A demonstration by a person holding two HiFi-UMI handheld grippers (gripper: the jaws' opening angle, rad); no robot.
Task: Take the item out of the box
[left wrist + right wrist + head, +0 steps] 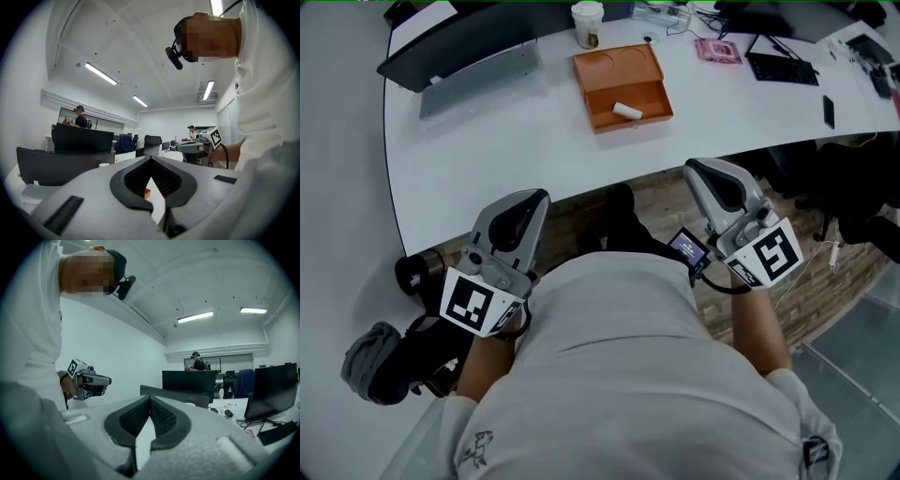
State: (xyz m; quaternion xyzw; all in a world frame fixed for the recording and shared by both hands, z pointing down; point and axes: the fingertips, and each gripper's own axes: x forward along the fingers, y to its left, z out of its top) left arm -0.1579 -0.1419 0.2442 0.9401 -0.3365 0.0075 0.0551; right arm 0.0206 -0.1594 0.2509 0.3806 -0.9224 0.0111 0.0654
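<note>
Head view shows we haven't started: the item lies in the box toward the far edge of the table, our left gripper and right gripper closed, empty, short of it.

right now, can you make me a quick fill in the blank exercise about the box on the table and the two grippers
1. The open box on the white table is ____ in colour.
2. One small ____ item lies in the box.
3. The left gripper and the right gripper are held near the person's body, away from the box, and both have their jaws ____ on nothing.

Missing words: orange; white; shut
</note>
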